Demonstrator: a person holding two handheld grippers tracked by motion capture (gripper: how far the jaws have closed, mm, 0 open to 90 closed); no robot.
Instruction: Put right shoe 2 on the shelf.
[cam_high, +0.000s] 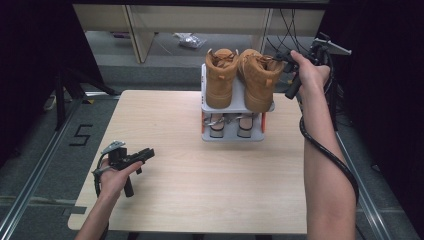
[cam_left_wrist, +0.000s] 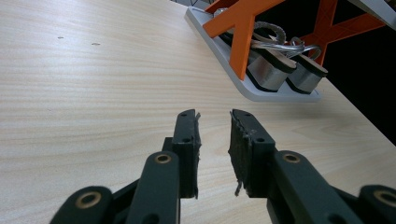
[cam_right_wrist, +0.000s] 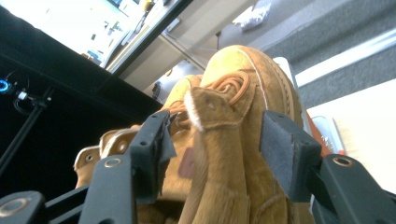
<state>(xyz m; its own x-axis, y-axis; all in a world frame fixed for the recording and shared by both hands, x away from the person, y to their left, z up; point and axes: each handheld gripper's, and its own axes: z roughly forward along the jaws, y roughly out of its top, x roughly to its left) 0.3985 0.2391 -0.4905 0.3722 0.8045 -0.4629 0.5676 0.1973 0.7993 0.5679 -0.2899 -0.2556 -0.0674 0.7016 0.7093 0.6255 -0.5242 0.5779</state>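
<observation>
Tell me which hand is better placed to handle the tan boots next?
Right, probably. The right tool is at the right boot, its open jaws around the collar. The left tool waits far away over the table.

Tan suede boots (cam_high: 243, 77) with matching laces stand on a grey rack (cam_high: 232, 135) with orange struts, over pale woodgrain table (cam_high: 190, 185).

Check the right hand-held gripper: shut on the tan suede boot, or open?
Open. The right hand-held gripper has its pads apart either side of the tan suede boot's heel tab, with gaps showing; nothing pressed.
</observation>
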